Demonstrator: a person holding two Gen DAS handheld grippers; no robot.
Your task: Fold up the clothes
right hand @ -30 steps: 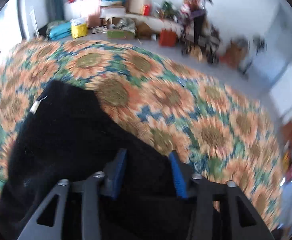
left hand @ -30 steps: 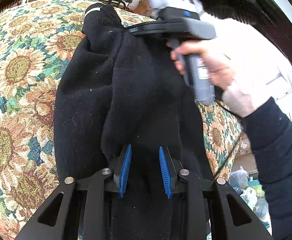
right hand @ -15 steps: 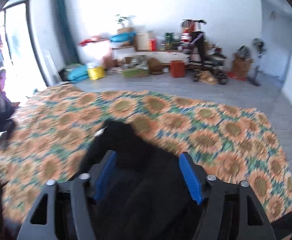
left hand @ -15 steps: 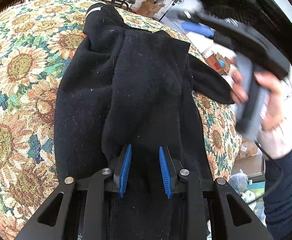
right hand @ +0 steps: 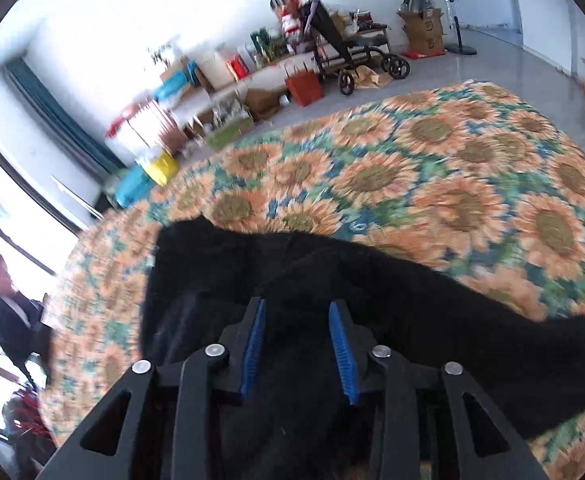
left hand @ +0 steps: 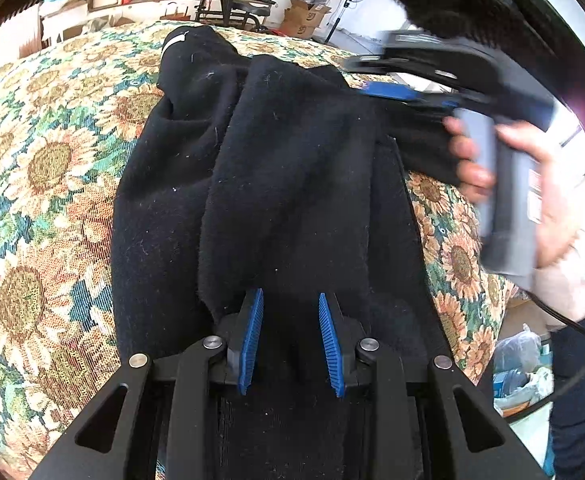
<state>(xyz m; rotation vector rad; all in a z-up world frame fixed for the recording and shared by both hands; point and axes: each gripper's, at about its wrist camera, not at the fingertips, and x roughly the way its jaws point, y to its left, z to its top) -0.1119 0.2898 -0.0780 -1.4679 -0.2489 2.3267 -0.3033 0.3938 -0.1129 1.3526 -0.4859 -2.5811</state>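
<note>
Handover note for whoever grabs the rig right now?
Left gripper: jaws apart, black garment between the pads at the near edge; grip uncertain.
Right gripper: jaws apart over the garment's right side, by a sleeve-like part.
Garment lies on the sunflower cloth, one long fold laid lengthwise.
Left: fold in the right side, then fold across.

Count: 1 black garment (left hand: 292, 184) on 1 sunflower-print cover (left hand: 52, 208). 2 grippers: left gripper (left hand: 290, 336) at 6 o'clock, right gripper (left hand: 392, 90) at 2 o'clock. Background: 1 pedestal fan (right hand: 448, 4), 1 wheelchair (right hand: 348, 52), 1 seated person (right hand: 8, 320) at 9 o'clock.
</note>
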